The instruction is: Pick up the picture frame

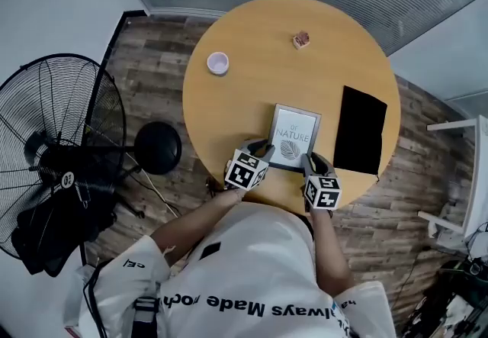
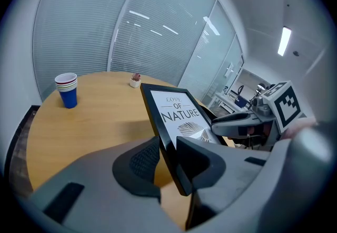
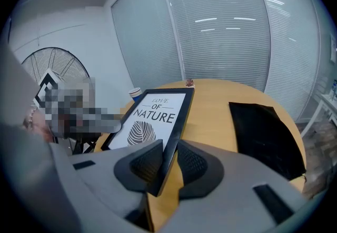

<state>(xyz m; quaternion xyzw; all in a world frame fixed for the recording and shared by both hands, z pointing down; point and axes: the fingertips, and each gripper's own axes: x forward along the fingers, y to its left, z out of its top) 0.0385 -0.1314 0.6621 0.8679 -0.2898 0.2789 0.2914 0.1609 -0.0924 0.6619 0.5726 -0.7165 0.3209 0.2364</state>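
The left claw (image 2: pixel 167 153) was clenched on the near left corner of the single picture frame (image 1: pixel 293 136), one jaw on top of the black border and one beneath it. Well beyond that claw and to its left stood one cup (image 1: pixel 218 63). One small pot (image 1: pixel 301 40) stood farther out, ahead of both claws. The frame sat between the two claws with its printed face up. Its long axis ran straight away from them across the round desk (image 1: pixel 244 100), and the top of the print pointed to the far side. The right claw (image 3: pixel 167 162) was clamped the same way on the near right corner. Just right of that claw, one black mat (image 1: pixel 360 130) lay flat beside the frame, apart from it.
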